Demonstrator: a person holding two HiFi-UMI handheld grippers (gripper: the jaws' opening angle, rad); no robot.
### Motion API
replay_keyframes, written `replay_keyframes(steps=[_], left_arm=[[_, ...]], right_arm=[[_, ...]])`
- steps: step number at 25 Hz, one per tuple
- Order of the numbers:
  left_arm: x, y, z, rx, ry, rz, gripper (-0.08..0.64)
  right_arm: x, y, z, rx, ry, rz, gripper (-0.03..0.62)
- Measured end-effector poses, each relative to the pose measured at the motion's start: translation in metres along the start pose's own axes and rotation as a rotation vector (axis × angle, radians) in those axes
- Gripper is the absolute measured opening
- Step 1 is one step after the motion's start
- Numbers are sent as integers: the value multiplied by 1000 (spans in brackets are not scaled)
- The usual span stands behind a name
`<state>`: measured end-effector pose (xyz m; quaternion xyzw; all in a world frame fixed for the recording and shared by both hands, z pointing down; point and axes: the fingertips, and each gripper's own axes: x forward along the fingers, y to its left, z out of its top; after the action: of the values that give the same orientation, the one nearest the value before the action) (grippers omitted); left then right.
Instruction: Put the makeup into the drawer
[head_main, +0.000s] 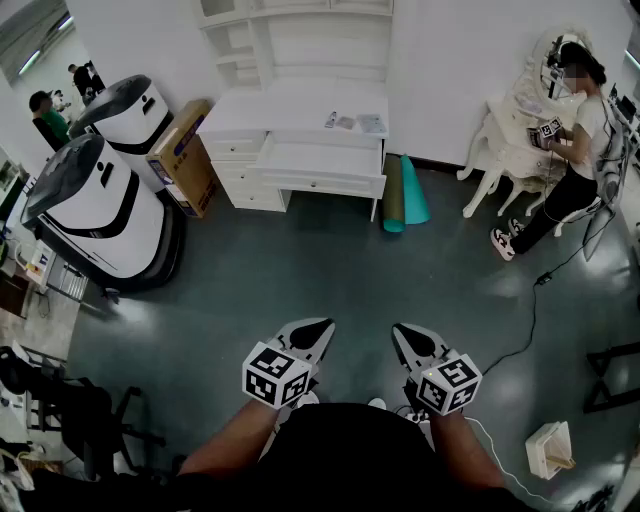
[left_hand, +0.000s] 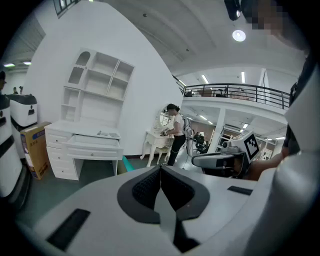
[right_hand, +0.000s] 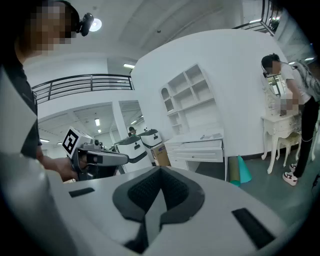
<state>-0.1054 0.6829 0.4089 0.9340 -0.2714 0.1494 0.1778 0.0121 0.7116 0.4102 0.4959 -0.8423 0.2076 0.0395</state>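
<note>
The left gripper (left_hand: 160, 172) has its jaws pressed together, with nothing between them. The right gripper (right_hand: 160, 172) is the same: jaws together, holding nothing. Both are held low and side by side over the dark floor (head_main: 300, 270). The white desk (head_main: 290, 105) stands far off across the room. Its drawer (head_main: 322, 160) looks pulled open. A few small things, likely the makeup (head_main: 345, 122), lie on the desk top just behind the drawer. I think nothing is put away yet. Walking over, picking up and putting in are all left.
</note>
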Motion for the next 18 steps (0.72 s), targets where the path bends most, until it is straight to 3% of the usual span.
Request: replay_keyframes(steps=[9,15,18], left_arm=[[-7,8,5,9,-4,-12,11],[-7,15,4,3,-2,-12,11],[-12,20,3,-3,-7,-12,11]], right_arm=[[11,7,0,6,2,-12,25],[19,9,-4,85,-4,13,26],[24,18,-7,48,10,9,26]])
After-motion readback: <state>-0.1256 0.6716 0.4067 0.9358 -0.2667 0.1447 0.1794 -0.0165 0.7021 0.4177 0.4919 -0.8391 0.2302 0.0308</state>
